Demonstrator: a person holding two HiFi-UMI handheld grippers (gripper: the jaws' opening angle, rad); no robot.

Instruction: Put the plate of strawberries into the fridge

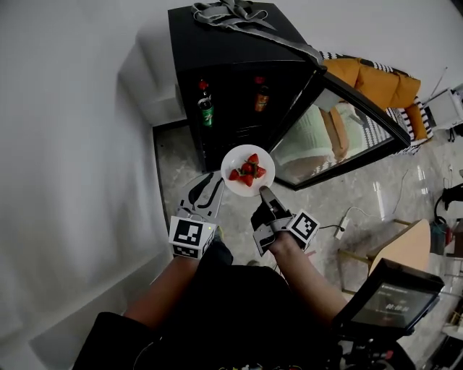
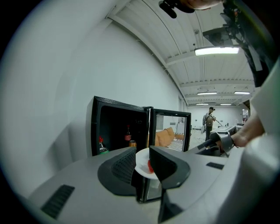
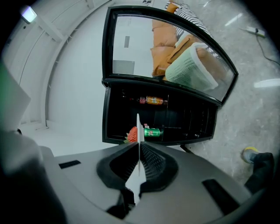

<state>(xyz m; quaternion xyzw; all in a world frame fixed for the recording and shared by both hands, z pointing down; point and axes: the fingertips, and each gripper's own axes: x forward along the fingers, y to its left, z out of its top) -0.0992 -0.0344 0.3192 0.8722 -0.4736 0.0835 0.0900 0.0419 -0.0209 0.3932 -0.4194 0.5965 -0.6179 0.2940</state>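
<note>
A white plate (image 1: 236,185) with several red strawberries (image 1: 247,171) hangs in front of the open black mini fridge (image 1: 231,65). My right gripper (image 1: 265,192) is shut on the plate's near right rim; in the right gripper view the plate (image 3: 139,144) stands edge-on between the jaws (image 3: 139,162), with a strawberry (image 3: 132,134) showing at its left. My left gripper (image 1: 211,182) is open at the plate's left edge. The left gripper view shows the plate (image 2: 142,164) face-on past its jaws (image 2: 142,169), partly hidden by the right jaw.
The fridge's glass door (image 1: 340,130) swings open to the right. Inside stand a green can with a red-capped bottle (image 1: 206,108) and a dark bottle (image 1: 261,94). A grey cloth (image 1: 231,14) lies on top. A white wall (image 1: 72,144) runs left; orange cushions (image 1: 376,83) and a cable (image 1: 340,231) lie right.
</note>
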